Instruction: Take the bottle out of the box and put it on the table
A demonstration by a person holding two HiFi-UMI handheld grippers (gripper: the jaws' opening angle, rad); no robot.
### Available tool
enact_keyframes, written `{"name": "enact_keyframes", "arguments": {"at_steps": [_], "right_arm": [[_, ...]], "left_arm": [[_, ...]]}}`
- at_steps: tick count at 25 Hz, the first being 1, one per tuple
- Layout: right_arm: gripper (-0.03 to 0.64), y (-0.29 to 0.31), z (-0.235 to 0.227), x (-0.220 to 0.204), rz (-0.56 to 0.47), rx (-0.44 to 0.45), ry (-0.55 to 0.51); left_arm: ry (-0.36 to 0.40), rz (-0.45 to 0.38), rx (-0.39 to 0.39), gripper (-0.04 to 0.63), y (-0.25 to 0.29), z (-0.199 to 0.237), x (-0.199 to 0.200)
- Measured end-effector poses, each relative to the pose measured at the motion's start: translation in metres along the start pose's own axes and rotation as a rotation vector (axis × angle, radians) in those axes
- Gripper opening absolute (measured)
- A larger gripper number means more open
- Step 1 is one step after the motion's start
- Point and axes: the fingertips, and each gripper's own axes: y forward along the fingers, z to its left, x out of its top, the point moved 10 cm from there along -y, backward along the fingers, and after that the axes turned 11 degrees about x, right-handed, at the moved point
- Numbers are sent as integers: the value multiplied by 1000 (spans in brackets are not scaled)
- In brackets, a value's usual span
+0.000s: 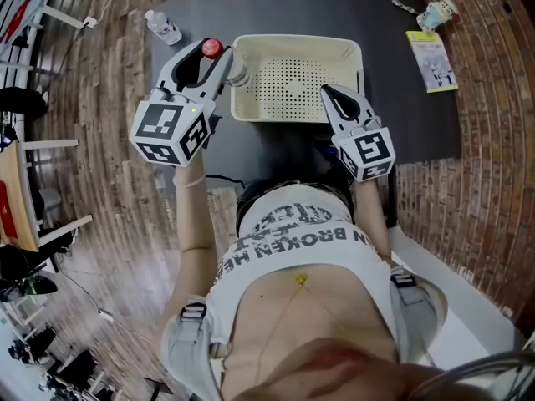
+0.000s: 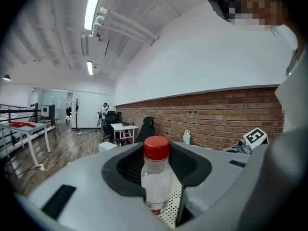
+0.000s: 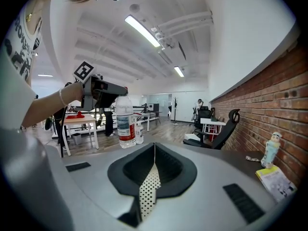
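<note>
A clear bottle (image 1: 235,73) with a red cap stands upright between the jaws of my left gripper (image 1: 213,61), which is shut on it at the left rim of the cream perforated box (image 1: 297,111). In the left gripper view the bottle (image 2: 156,177) fills the gap, and the box's perforated surface (image 2: 172,210) shows below it. My right gripper (image 1: 337,97) hovers over the box's near right corner, shut, with nothing held. In the right gripper view its jaws (image 3: 154,148) meet, and the held bottle (image 3: 126,121) hangs from the left gripper (image 3: 103,93) at upper left.
A second clear bottle (image 1: 163,27) stands at the far left of the dark table (image 1: 410,107). A yellow leaflet (image 1: 431,59), a small figurine (image 1: 438,12) and a scrap (image 1: 403,6) lie at the far right. A cable runs off the table's near edge.
</note>
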Motion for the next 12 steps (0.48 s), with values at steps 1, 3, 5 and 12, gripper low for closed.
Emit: {"name": "enact_keyframes", "arguments": {"at_steps": [1,3,5,12], "right_arm": [[9,0,0,1,2,-4,-1],[9,1,0,3,0,-13,2],[9,2,-2,4,-3,-21,6],[9,3,0,7,2,-49,2]], "left_arm": [[-2,0,11,160,-4,5,-1],[-9,0,31,160,-12,16,-2],[-17,-1,50,160,-19,26,-3],[-31,-5,117,160,-45,57,-11]]}}
